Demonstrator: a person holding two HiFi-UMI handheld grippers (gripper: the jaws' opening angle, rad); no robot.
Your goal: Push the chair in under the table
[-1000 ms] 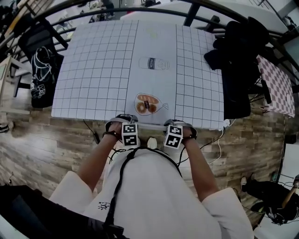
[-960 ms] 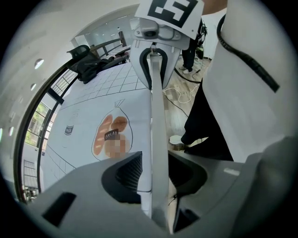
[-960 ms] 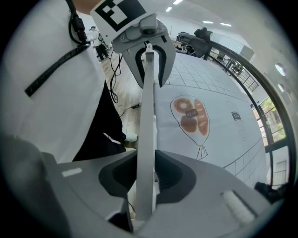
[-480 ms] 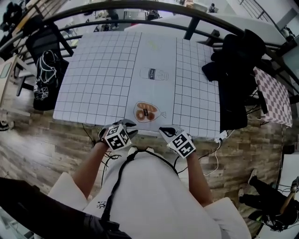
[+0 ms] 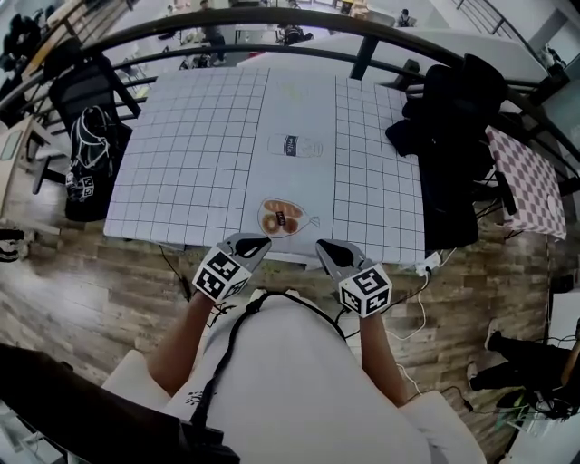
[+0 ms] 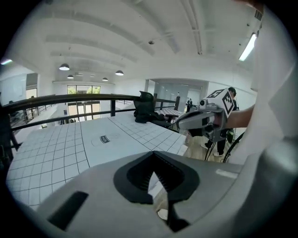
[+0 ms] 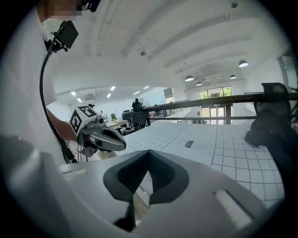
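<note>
The table wears a white grid cloth with a printed bottle and a printed plate down its middle strip. I see no chair for certain; the space below the table's near edge is hidden by the person's torso. My left gripper hangs over that near edge, shut and empty, its marker cube turned outward. My right gripper hangs beside it, also shut on nothing. In the left gripper view the jaws meet and the right gripper shows beyond. In the right gripper view the jaws meet, with the left gripper to the side.
Black jackets are piled on a seat at the table's right side, next to a checkered cloth. A black bag sits on a chair at the left. A dark railing runs behind. A white cable trails on the wooden floor.
Both grippers have come up from below the table's near edge and rolled outward, so their cubes now face sideways. Their jaws have gone from partly open to shut.
</note>
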